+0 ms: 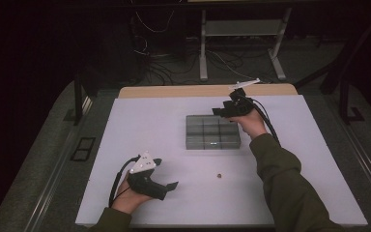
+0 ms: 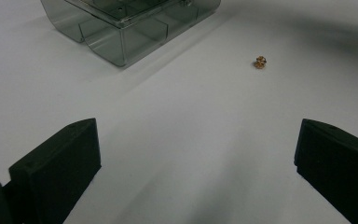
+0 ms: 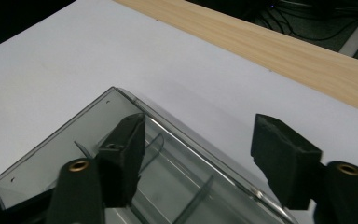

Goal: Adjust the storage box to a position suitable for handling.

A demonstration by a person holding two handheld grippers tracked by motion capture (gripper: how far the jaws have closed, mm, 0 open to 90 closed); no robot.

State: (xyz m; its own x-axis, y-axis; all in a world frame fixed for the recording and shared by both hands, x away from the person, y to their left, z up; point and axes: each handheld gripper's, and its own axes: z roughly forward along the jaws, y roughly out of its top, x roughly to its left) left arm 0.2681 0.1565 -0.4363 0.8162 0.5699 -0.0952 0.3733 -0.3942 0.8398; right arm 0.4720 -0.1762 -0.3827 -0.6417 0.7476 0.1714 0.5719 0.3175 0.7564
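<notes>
While the right gripper [image 1: 221,111], jaws spread and empty, straddles the compartment box [image 1: 212,131] rim, the left gripper [image 1: 166,186] waits spread near the brass nut [image 1: 218,176].

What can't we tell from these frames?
- Small brass part: too small in the left gripper view and the high view to name.
- Box contents: high view is dim, the smoky lid veils the compartments in the right gripper view.
- Right tongs: one jaw over the lid, contact unclear.
- Box's near end: cut off by the right gripper view's bottom edge.
</notes>
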